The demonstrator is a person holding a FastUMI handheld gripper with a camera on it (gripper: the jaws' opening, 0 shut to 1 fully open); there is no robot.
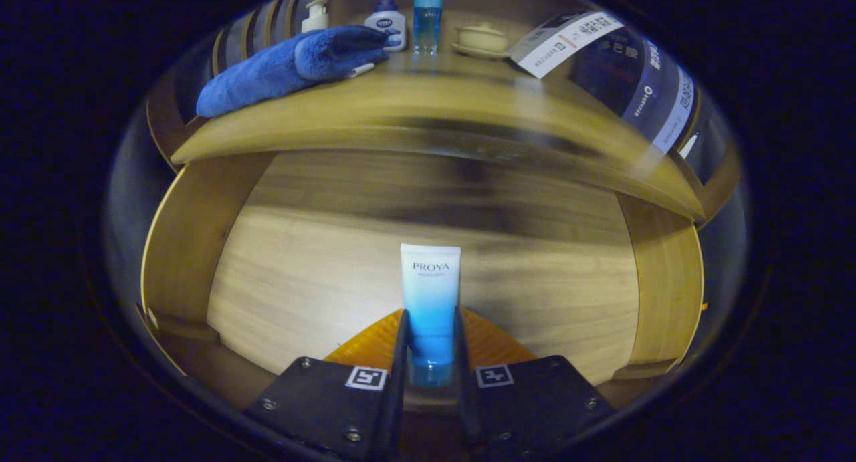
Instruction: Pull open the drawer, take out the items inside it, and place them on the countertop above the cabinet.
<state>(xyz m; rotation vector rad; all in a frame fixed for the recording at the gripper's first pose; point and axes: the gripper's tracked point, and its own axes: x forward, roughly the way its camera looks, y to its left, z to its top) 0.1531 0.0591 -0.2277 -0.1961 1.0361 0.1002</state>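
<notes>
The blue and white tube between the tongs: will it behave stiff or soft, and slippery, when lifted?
The tube looks like soft plastic, so it probably dents under the tongs, which are closed on its lower part. Its glossy skin may slip. It seems light, and its flat crimped end stands upward, so it should not roll.

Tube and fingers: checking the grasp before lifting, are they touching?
Touching. Gripper view shows both fingers pressed against the tube's sides, no gap.
</notes>
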